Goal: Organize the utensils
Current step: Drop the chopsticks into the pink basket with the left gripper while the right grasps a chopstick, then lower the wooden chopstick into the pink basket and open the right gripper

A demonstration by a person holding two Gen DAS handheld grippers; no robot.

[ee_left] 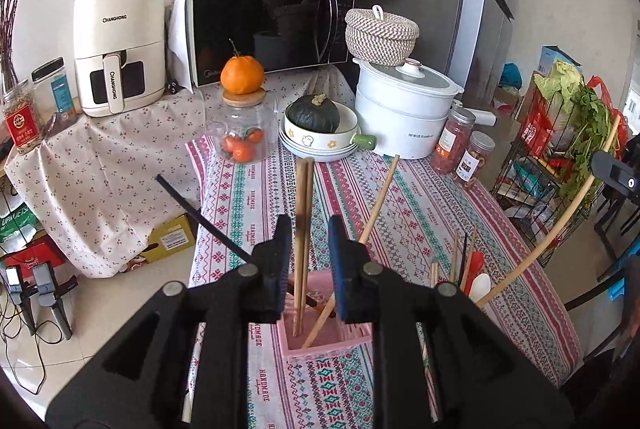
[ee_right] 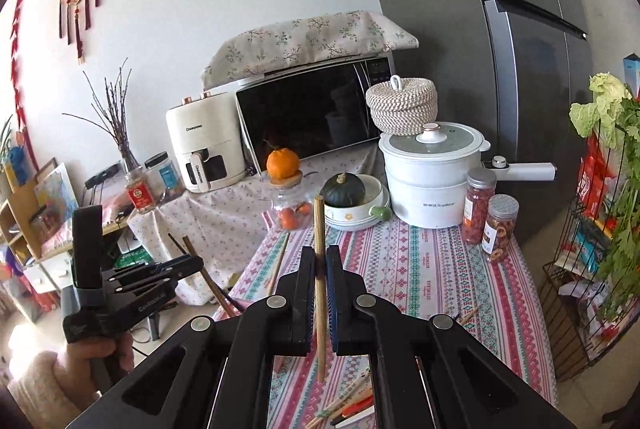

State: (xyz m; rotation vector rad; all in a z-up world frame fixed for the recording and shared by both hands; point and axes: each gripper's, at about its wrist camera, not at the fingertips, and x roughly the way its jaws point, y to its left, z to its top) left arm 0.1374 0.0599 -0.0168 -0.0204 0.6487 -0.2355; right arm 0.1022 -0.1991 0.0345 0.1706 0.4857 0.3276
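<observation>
My left gripper (ee_left: 310, 229) hangs over a pink utensil holder (ee_left: 332, 339) on the patterned tablecloth. Its jaws stand open on either side of a pair of brown chopsticks (ee_left: 304, 197) upright in the holder, with a gap on both sides. A light chopstick (ee_left: 380, 201) and a black one (ee_left: 192, 211) also lean out of the holder. My right gripper (ee_right: 320, 257) is shut on a single wooden chopstick (ee_right: 319, 229), held upright above the table. Loose chopsticks and spoons (ee_left: 470, 269) lie to the right of the holder. In the right wrist view a hand (ee_right: 92, 353) carries the left gripper (ee_right: 192, 265).
At the back stand a glass jar (ee_left: 244, 133) with an orange on top, a bowl holding a green squash (ee_left: 316, 117), a white pot (ee_left: 404, 109), two spice jars (ee_left: 464, 145), a microwave (ee_left: 268, 25) and an air fryer (ee_left: 120, 45). A wire rack of vegetables (ee_left: 560, 133) is at the right.
</observation>
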